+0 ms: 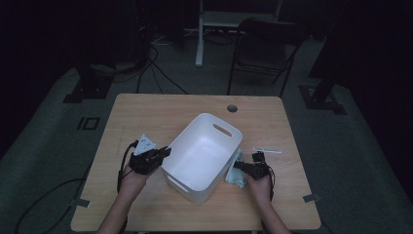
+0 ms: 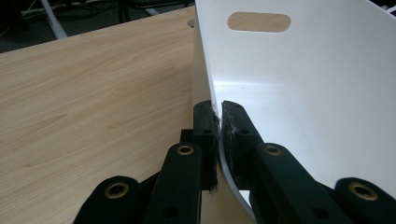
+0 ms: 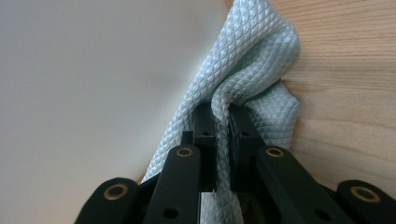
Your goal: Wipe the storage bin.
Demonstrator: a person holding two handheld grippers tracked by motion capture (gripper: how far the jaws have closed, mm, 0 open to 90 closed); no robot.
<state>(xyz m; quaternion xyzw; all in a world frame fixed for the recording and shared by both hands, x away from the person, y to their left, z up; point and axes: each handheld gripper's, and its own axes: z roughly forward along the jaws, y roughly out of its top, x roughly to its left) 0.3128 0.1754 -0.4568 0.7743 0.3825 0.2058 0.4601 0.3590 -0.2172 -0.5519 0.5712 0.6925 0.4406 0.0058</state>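
No legible text, label, brand, number or sign in any of the three views. The white bin [image 1: 202, 156], the pale blue cloth [image 3: 252, 70] and the wooden table [image 1: 146, 117] carry no markings. Both grippers' black jaws show only bare screw holes and brass rivets.

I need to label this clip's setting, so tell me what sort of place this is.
Probably a lab or recording studio, not a home. A lone wooden table stands on grey carpet amid dark surroundings, cables trail over the floor, and a folding chair sits behind.
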